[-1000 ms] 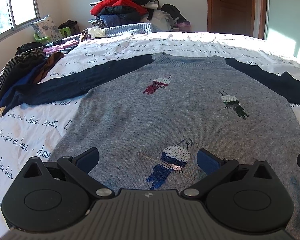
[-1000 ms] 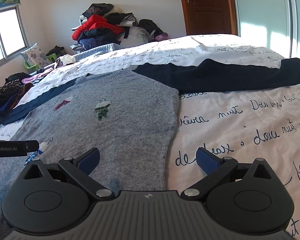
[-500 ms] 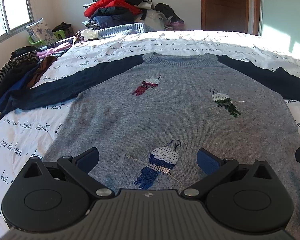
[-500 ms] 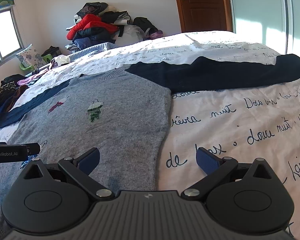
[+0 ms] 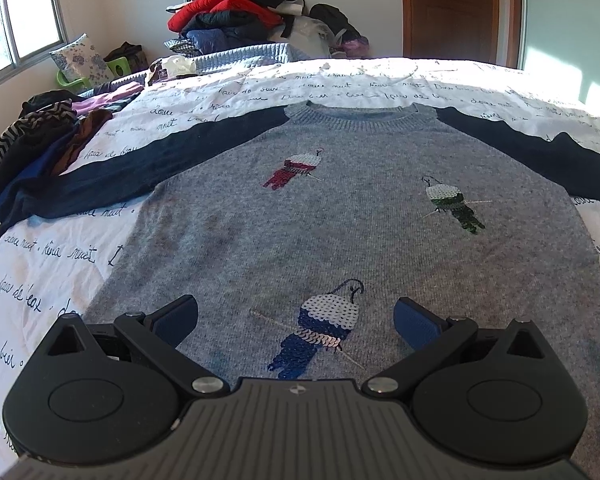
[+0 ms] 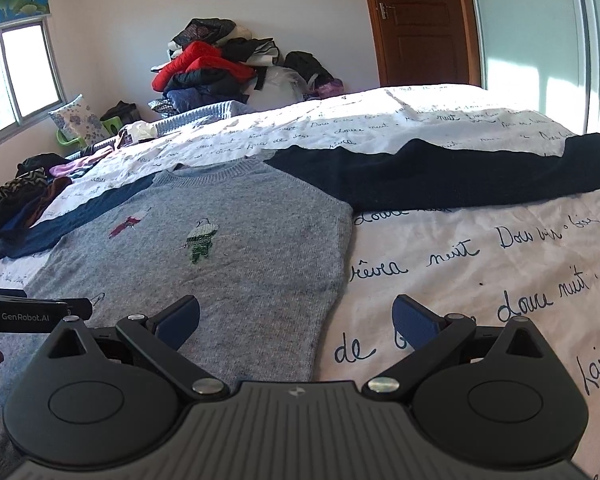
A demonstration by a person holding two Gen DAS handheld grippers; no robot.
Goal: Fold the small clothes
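A: Left wrist view: left hand-held gripper (image 5: 296,318) hovers with jaws spread wide, nothing between them, over the lower front of the grey sweater (image 5: 352,232). The sweater lies flat, face up on the bed (image 5: 48,280), navy sleeves out to both sides.

B: Handling?

A: Soft knit, limp, probably light. It should drape and drag on the bedsheet. The sequin parrot (image 5: 320,332) just ahead of the jaws may snag, so I'd avoid pinching it. Better take the hem corners or side seam.

B: Right side?

A: Right hand-held gripper (image 6: 298,320) is also spread and empty, straddling the sweater's right edge. The right sleeve (image 6: 452,178) lies farther out.

B: Containers?

A: None visible. Only a loose clothes pile (image 5: 236,12) beyond the bed.
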